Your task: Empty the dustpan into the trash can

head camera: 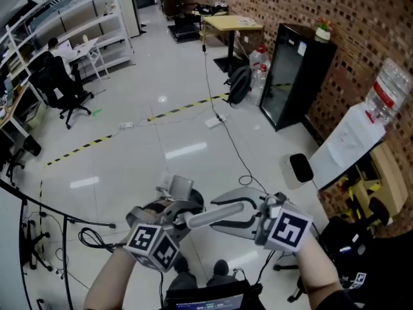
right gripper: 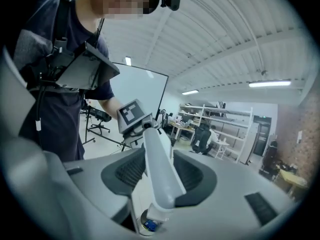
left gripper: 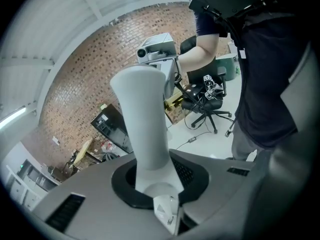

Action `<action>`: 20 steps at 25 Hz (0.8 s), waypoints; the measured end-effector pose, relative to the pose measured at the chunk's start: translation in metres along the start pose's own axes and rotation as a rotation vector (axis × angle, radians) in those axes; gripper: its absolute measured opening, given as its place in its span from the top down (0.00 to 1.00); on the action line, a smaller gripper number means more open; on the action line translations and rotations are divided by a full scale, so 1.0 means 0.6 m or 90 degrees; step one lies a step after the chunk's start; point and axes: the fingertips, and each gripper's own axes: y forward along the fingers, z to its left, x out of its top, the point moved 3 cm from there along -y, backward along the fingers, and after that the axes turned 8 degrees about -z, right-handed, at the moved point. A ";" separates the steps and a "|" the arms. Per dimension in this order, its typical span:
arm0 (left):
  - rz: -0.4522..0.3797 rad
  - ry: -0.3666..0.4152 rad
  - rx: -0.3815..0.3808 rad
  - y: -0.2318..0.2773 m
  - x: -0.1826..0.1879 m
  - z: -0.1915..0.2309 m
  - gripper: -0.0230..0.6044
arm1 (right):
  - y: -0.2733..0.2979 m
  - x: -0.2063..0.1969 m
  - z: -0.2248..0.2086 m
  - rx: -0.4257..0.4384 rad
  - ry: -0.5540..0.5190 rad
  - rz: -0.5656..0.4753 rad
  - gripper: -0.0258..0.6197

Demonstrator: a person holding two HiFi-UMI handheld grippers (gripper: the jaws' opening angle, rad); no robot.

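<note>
Dustpan handle (head camera: 214, 215) up in front of the person, one claw clamped on it and one let go.
The left gripper (left gripper: 150, 186) is clenched on the pale grey shaft, pads pressing it on both sides. The right gripper (right gripper: 159, 181) is released – its jaws are spread wide, with the same handle lying between them and the dark pads standing off on either side. In the head view the two grippers face each other above the glossy floor (head camera: 161, 128).

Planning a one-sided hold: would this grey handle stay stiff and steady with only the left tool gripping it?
Probably stiff: the grey handle runs straight between both tools without sagging. Its surface looks smooth, so it might twist or slip in the left tool, which is closed on it. The right tool stands open around it.
</note>
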 end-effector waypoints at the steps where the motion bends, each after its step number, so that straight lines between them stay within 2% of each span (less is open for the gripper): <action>1: -0.004 -0.006 0.001 -0.005 -0.002 0.001 0.89 | 0.005 0.001 0.001 0.009 -0.002 0.001 0.68; 8: -0.023 -0.009 0.017 -0.031 -0.017 0.002 0.89 | 0.033 0.015 0.007 0.041 -0.017 -0.011 0.71; 15: -0.021 0.009 0.088 -0.064 -0.030 0.018 0.82 | 0.059 0.030 -0.002 0.050 -0.012 -0.015 0.72; 20: -0.054 -0.087 0.136 -0.095 -0.064 0.025 0.80 | 0.081 0.043 -0.012 0.054 -0.002 -0.016 0.72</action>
